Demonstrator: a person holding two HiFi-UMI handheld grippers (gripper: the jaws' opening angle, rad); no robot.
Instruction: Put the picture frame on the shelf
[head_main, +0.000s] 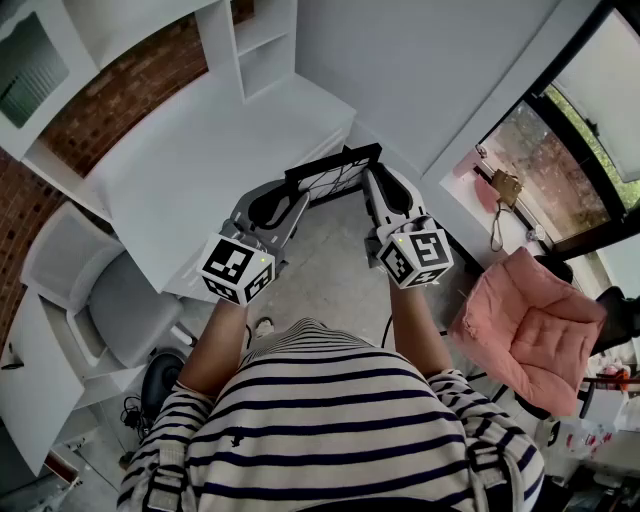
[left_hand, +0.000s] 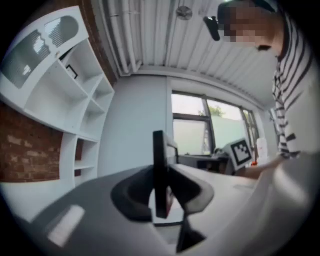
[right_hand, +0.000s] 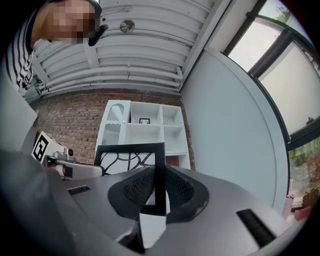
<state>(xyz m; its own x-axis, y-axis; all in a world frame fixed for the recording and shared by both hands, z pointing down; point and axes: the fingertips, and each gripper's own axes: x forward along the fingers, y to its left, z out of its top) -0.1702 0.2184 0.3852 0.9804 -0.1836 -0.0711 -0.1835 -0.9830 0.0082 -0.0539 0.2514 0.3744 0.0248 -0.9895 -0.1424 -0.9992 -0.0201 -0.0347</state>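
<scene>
Right of the far-left shelf, clamping picture frame crosswise between left gripper and right gripper, left nearer.

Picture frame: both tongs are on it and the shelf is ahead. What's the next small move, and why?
Probably carry the picture frame forward and up toward the shelf without loosening either grip. The left tongs and right tongs each clamp a side edge, the frame is upright near the desk edge, and the shelf's open compartments lie well ahead of it.
</scene>
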